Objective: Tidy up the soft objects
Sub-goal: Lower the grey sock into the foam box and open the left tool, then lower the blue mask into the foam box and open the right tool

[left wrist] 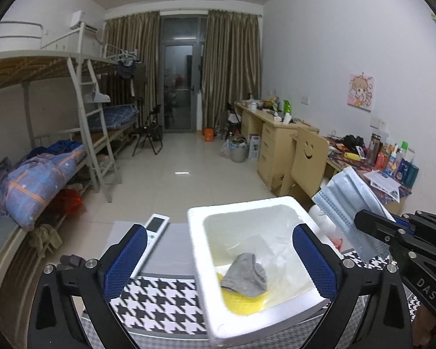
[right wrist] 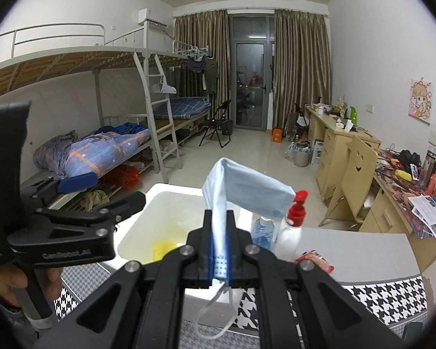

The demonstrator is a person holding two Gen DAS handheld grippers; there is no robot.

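Observation:
A white foam box point(left wrist: 199, 261) stands on the table. In it a crumpled grey cloth point(left wrist: 244, 276) lies on a yellow item point(left wrist: 241, 302) and clear plastic film. My left gripper point(left wrist: 219, 228) is open wide just above the box; its blue pads point(left wrist: 125, 261) touch nothing. My right gripper point(right wrist: 219, 258) is shut on a light blue face mask point(right wrist: 247, 192), which stands up from the jaws with its ear loop hanging below. In the left wrist view the mask point(left wrist: 346, 203) and right gripper point(left wrist: 392, 232) hover beside the box's right rim. The right wrist view shows the left gripper point(right wrist: 101, 193) over the box point(right wrist: 165, 192).
A white remote point(left wrist: 152, 241) lies left of the box on the houndstooth cloth point(left wrist: 160, 296). A red-capped spray bottle point(right wrist: 293, 226), a blue bottle point(right wrist: 263, 229) and a red packet point(right wrist: 314, 260) stand right of the box. A hand point(right wrist: 14, 279) holds the left gripper.

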